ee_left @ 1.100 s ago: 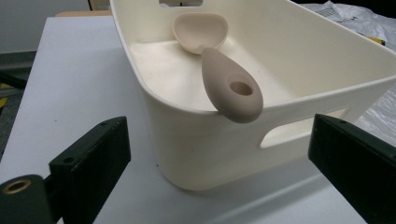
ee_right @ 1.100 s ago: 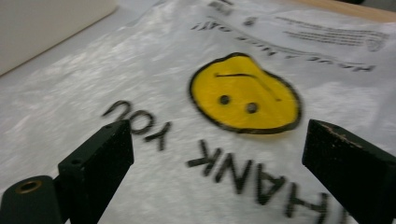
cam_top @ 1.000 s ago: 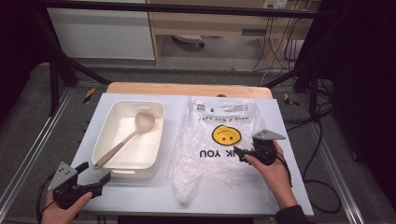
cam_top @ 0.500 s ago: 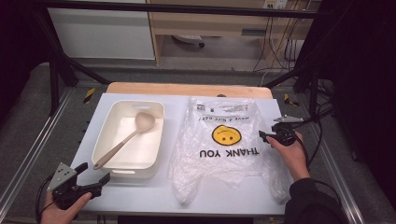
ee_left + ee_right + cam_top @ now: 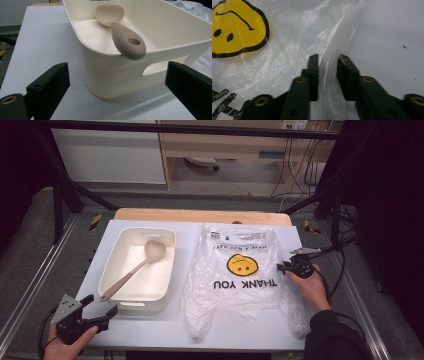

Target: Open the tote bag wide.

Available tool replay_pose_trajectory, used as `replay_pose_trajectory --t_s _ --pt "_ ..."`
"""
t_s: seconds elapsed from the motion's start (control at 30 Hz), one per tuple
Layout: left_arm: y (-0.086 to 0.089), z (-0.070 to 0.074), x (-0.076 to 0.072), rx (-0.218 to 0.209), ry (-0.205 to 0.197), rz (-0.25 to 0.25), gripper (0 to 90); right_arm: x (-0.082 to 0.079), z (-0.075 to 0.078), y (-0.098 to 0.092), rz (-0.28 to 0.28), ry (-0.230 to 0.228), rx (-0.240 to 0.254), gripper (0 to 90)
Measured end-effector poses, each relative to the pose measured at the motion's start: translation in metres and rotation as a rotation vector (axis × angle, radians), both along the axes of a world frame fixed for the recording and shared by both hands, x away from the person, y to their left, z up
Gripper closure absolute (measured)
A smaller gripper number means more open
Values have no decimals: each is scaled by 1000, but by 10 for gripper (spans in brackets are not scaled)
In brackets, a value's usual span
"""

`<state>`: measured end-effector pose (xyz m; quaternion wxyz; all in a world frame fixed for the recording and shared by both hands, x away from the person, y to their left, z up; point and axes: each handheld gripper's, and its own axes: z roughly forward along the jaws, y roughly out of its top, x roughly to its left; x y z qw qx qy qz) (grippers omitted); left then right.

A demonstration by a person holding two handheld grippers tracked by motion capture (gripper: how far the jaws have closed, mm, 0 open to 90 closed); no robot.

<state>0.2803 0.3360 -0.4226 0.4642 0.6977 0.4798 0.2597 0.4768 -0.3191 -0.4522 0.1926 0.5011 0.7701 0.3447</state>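
A clear plastic bag [image 5: 240, 275] printed with a yellow smiley and "THANK YOU" lies flat on the white table. My right gripper [image 5: 286, 268] is at its right edge. In the right gripper view a raised fold of the bag [image 5: 327, 65] stands between the jaws of my right gripper [image 5: 328, 58], which have just been closing; a narrow gap still shows. A cream tub [image 5: 112, 270] holds a beige spoon [image 5: 145, 257]. My left gripper [image 5: 101, 304] stands open near the tub's front left corner, its jaws either side of the tub [image 5: 105, 75] and the spoon handle [image 5: 127, 42] without touching.
The white table top [image 5: 150, 330] ends close in front of both hands. A wooden board [image 5: 200, 215] lies along the far edge. Metal frame rails [image 5: 30, 285] flank the table, and cables [image 5: 345, 255] trail at the right.
My right hand has moved from the bag's middle out to its right edge and lowered there. Its jaws have narrowed around the fold of the bag. The left gripper has stayed put.
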Motion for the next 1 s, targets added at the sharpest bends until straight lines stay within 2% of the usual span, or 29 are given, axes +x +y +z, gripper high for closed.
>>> replay_pose_trajectory --t_s 0.03,0.07,0.1,0.27,0.47,0.63,0.67,0.7,0.73,0.83,0.9,0.97,1.0 --pt "0 0 0 0 0 0 55 0 0 0 1 0 14 808" --pt "0 0 0 2 -1 -1 55 0 0 0 1 0 14 808" --pt "0 0 0 3 -2 0 55 0 0 -2 0 1 30 887" --pt "1 0 0 -3 0 5 55 2 -1 -4 -17 -5 62 900" --pt "1 -1 0 -5 2 8 55 10 -3 -15 -138 -34 114 900" --pt "1 -1 1 -4 4 10 55 15 -5 -27 -280 -43 149 900" --pt "1 -1 1 -5 5 9 55 15 -5 -27 -280 -43 149 900" --pt "1 -1 1 -3 5 11 55 16 -6 -29 -305 -50 151 900" --pt "1 -1 1 -3 6 11 55 16 -6 -33 -355 -53 154 900" --pt "2 -1 1 -2 4 11 55 13 -7 -35 -386 -47 156 900" --pt "2 -1 1 -2 4 11 55 12 -7 -34 -379 -46 152 899" --pt "2 -1 1 -6 2 12 55 8 -4 -32 -368 -57 159 769" --pt "2 -1 0 -4 0 12 55 6 -2 -31 -348 -62 153 630"
